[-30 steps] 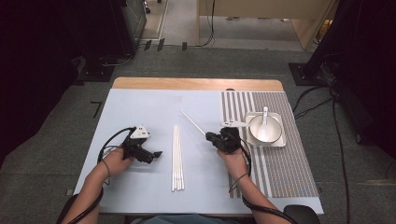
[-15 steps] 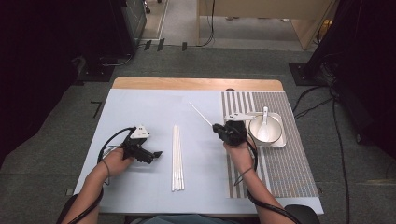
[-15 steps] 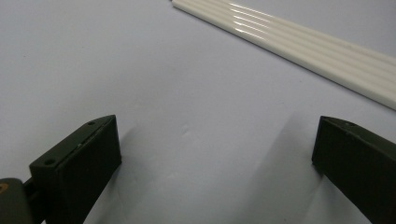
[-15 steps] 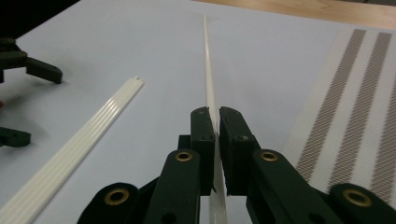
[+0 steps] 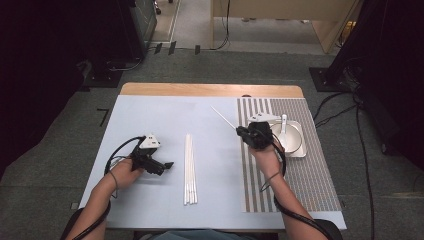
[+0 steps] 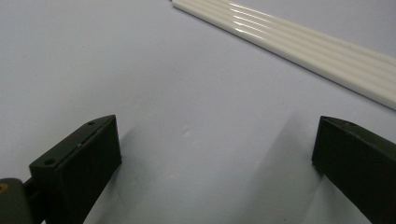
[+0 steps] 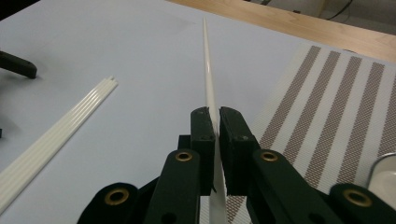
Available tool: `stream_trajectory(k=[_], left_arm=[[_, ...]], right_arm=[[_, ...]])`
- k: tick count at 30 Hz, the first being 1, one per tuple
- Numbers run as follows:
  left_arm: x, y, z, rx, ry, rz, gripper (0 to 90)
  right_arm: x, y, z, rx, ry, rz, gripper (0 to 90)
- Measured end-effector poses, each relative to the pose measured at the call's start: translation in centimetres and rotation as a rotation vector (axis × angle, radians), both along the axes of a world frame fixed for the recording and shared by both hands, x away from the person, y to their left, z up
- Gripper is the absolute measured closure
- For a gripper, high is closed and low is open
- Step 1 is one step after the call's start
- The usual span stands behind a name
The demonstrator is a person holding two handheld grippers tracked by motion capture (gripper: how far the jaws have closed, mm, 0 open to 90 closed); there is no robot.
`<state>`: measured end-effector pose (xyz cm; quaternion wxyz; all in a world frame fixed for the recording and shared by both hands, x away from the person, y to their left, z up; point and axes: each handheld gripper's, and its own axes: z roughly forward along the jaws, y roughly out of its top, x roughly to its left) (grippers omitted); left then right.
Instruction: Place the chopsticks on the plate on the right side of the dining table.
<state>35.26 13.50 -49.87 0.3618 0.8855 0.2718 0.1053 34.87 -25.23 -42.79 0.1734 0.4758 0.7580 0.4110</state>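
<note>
Right gripper (image 5: pixel 246 133): jaws pinched tight on a single white chopstick (image 5: pixel 223 118), gripped near its thick end so the thin tip points up and away from the person. Judged purpose: one stick taken apart from the rest and carried toward the striped mat (image 5: pixel 310 175), where the metal bowl (image 5: pixel 296 142) with its white spoon (image 5: pixel 283 125) stands. The held chopstick is well to the right of the bundle of chopsticks (image 5: pixel 189 169), over the mat's left edge.

Left gripper (image 5: pixel 162 165): jaws spread wide, holding nothing, resting low on the blue table (image 5: pixel 150 115) just left of the bundle. Judged idle, or placed ready for the next stick.

View differences: the right gripper view confirms the clamp, showing the chopstick (image 7: pixel 208 84) squeezed between both pads; the high view leaves this unclear. The left gripper view shows the bundle (image 6: pixel 299 46) as several sticks lying side by side, touching. The high view alone gives the bowl's position relative to the bundle.
</note>
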Motion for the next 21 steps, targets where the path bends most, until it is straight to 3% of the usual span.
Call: stream_trajectory(k=[7,21], left_arm=[[0.0,0.0,0.0,0.001,0.001,-0.002,0.8],[0.0,0.0,0.0,0.001,0.001,-0.001,0.8]], right_arm=[[0.0,-1.8,1.3,0.005,0.000,-0.017,85.2],[-0.2,-4.9,2.0,-0.005,0.008,-0.041,85.3]])
